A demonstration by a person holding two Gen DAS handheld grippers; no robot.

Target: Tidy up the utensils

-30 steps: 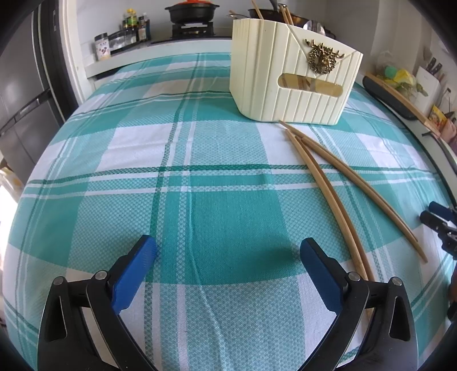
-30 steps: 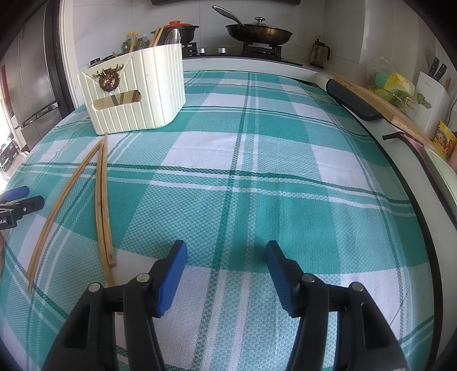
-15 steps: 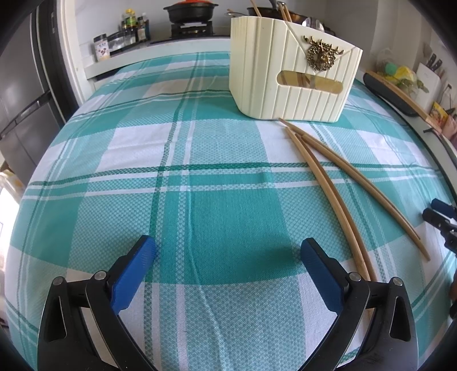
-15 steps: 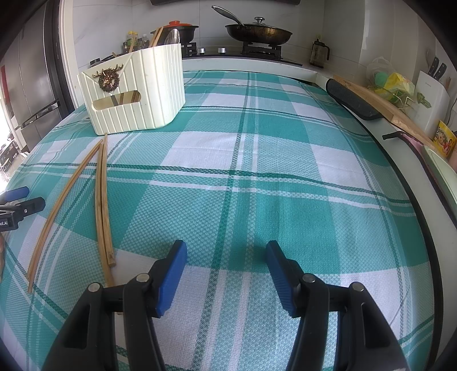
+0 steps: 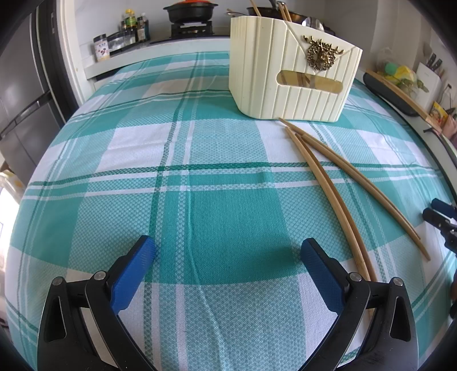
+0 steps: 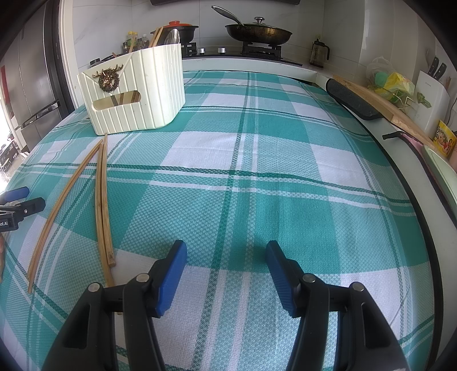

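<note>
Three wooden chopsticks lie loose on the green checked tablecloth, running from the cream utensil holder toward the near right. The holder has a gold deer badge and holds more chopsticks and a spoon. My left gripper is open and empty above the cloth, left of the chopsticks. In the right wrist view the chopsticks lie at left below the holder. My right gripper is open and empty, to the right of them. Each gripper's tip shows at the edge of the other's view.
A stove with a frying pan and a red-lidded pot stands behind the table. Spice jars sit at back left. A cutting board and a knife block line the right counter. A fridge stands at left.
The left gripper has moved a little forward toward the holder, which looks slightly nearer. The right gripper has not visibly moved. Both stay open.
</note>
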